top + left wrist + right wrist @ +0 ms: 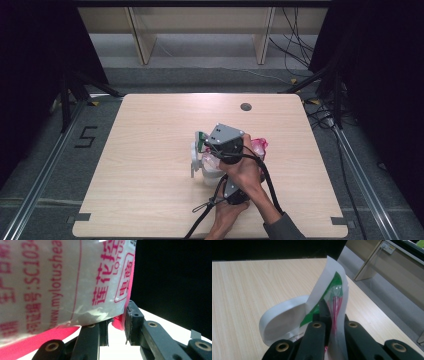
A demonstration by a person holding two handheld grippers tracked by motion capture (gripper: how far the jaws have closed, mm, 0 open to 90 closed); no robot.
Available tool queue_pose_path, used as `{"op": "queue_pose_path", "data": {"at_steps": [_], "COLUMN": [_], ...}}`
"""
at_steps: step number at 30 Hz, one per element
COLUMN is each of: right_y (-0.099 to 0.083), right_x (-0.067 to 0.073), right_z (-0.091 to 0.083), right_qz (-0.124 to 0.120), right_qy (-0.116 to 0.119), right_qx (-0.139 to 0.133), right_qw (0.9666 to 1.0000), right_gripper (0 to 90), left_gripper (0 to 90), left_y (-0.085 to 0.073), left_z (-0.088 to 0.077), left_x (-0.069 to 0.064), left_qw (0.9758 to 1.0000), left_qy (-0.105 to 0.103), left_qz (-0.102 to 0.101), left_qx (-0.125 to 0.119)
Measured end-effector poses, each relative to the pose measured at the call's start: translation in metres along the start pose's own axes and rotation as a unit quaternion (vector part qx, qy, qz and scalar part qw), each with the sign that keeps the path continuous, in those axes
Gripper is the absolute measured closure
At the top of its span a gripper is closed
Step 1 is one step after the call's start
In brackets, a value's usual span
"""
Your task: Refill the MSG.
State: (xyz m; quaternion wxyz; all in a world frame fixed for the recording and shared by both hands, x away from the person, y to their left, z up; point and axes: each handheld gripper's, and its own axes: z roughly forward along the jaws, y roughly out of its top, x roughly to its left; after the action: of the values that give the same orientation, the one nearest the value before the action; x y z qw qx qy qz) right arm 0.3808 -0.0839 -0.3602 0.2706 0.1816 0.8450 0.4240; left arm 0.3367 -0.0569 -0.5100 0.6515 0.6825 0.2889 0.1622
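Between right hand-held gripper (331,322) jaws, white bag (329,290) pinched upright, table (249,290) below

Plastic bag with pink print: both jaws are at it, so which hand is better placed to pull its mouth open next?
Probably the right. The right gripper is shut on the upright white-and-green flap, free to pull. The left gripper pinches the plastic bag at its pink edge, anchoring it.
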Motion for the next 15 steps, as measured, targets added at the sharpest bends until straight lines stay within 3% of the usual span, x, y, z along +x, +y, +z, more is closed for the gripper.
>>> {"op": "queue_pose_path", "data": {"at_steps": [1, 2, 6, 12, 13, 15], "right_y": [0.0005, 0.0008, 0.0002, 0.0003, 0.0005, 0.0007], "right_x": [0.0003, 0.0009, 0.0015, 0.0015, 0.0016, 0.0023], "right_z": [-0.0001, 0.0002, 0.0022, 0.0033, 0.0016, 0.0008], "right_qz": [-0.002, -0.003, 0.002, -0.001, 0.003, 0.007], "right_qy": [0.003, 0.003, -0.001, -0.001, 0.000, 0.000], "right_qx": [-0.002, -0.001, 0.002, 0.004, 0.001, 0.001], "right_qw": [1.0000, 1.0000, 1.0000, 1.0000, 1.0000, 1.0000], "right_gripper": [90.0, 90.0, 90.0, 90.0, 90.0, 90.0], "left_gripper": [75.0, 75.0, 74.9, 74.9, 75.0, 75.0], "left_y": [0.0001, -0.0003, -0.0006, -0.0014, -0.0012, -0.0004], "left_z": [-0.0002, 0.0054, 0.0075, 0.0069, 0.0010, 0.0003], "left_x": [-0.0003, -0.0077, -0.0085, -0.0081, -0.0009, 0.0004], "left_qw": [1.0000, 0.9973, 0.9960, 0.9961, 0.9998, 1.0000], "left_qy": [0.001, -0.001, 0.000, 0.002, 0.006, 0.005], "left_qz": [-0.003, -0.056, -0.067, -0.066, -0.014, -0.003], "left_qx": [-0.002, -0.048, -0.059, -0.058, -0.014, -0.007]}}
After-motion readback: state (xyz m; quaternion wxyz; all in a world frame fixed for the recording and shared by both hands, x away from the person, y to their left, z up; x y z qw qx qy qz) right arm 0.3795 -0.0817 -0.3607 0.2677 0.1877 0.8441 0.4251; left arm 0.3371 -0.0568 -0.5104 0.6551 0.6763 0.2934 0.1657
